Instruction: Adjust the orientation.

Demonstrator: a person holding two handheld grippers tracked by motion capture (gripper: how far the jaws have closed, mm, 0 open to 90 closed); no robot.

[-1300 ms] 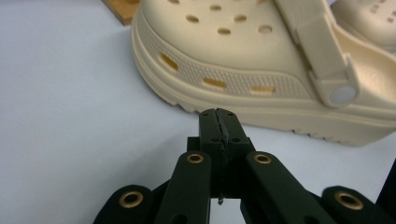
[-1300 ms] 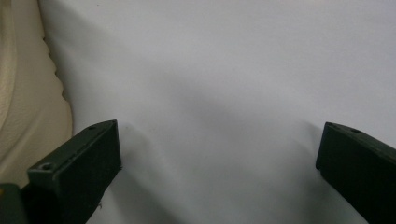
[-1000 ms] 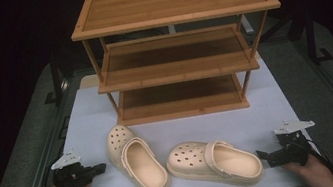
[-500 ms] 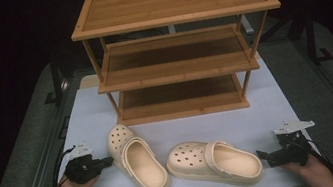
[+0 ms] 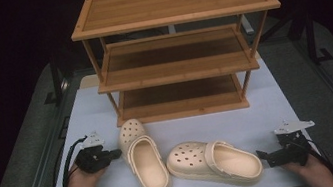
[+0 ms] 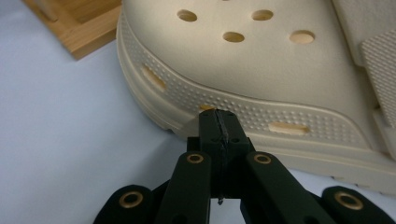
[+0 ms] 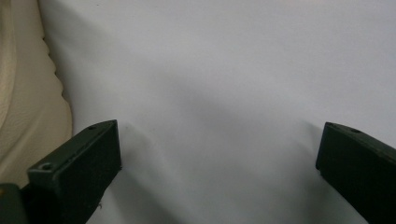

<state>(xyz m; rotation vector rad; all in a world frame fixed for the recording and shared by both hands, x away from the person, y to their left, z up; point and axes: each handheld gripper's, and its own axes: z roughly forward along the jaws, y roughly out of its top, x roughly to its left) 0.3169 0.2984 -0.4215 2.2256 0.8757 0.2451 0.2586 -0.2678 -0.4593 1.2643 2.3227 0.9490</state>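
Fingers of left gripper pressed together, tips at left clog sole edge.

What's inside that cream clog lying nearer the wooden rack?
The left clog shows a bare cream footbed through its opening, nothing lying in it. The toe end under its perforated top is covered, so that part cannot be checked.

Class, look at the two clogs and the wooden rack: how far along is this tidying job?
Done: nothing; the wooden rack has bare shelves. In hand: the left tool, jaws shut, tips at the side of the left clog; the right tool is open beside the right clog. Left: probably both clogs still need shelving.
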